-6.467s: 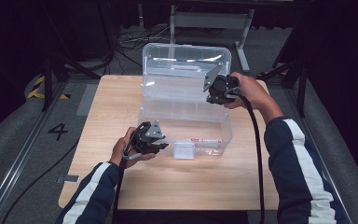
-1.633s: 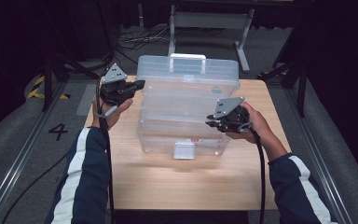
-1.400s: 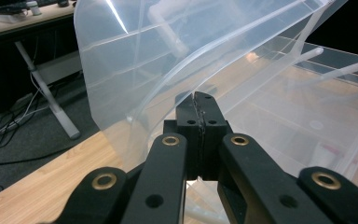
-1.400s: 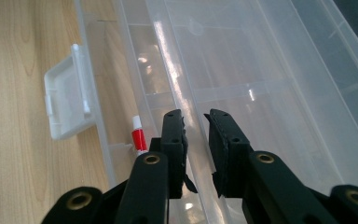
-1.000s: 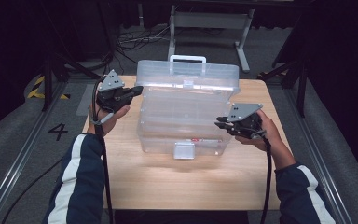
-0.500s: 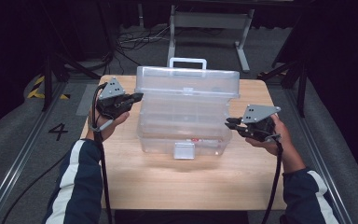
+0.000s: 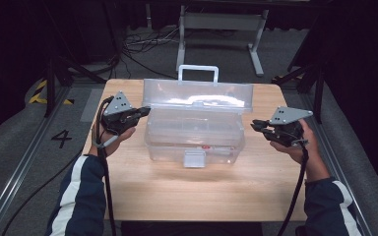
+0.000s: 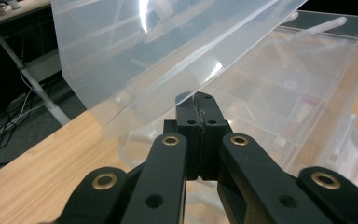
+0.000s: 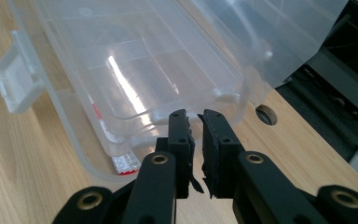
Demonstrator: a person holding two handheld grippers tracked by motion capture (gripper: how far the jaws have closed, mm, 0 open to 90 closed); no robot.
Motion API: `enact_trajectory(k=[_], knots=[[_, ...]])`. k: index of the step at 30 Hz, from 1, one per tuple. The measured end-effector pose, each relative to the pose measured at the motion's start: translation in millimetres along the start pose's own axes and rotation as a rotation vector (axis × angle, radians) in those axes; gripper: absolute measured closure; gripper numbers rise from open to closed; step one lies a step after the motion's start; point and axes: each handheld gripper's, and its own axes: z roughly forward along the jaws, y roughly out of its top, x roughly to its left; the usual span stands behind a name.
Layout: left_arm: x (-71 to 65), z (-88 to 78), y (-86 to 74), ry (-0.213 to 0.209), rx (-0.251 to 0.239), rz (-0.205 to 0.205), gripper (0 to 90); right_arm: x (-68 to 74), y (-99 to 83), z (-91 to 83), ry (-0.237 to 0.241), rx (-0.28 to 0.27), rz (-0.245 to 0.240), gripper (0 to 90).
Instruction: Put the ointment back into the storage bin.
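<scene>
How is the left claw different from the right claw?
The left claw touches the clear plastic box's raised lid; the right claw hangs apart from the box. The left claw's jaws are fully shut, the right claw's show a slim gap. Both are black, holding nothing.

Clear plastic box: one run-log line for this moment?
clear plastic box: on table, lid part-raised | left gripper: shut, tips at box's left end | right gripper: nearly shut, empty, off box's right end
</scene>
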Motion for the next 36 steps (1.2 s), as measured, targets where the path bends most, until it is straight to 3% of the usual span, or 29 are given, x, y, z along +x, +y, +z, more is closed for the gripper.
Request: enact_trajectory(k=[24, 36], knots=[[-13.8, -2.4, -24.0, -0.014, 0.038, 0.012, 90.0, 3.2, -5.9, 2.7, -0.008, -0.006, 0.018, 82.1], [-19.2, -3.6, -30.8, -0.007, 0.067, 0.024, 90.0, 8.4, -7.9, 2.3, 0.014, -0.003, 0.011, 80.8]])
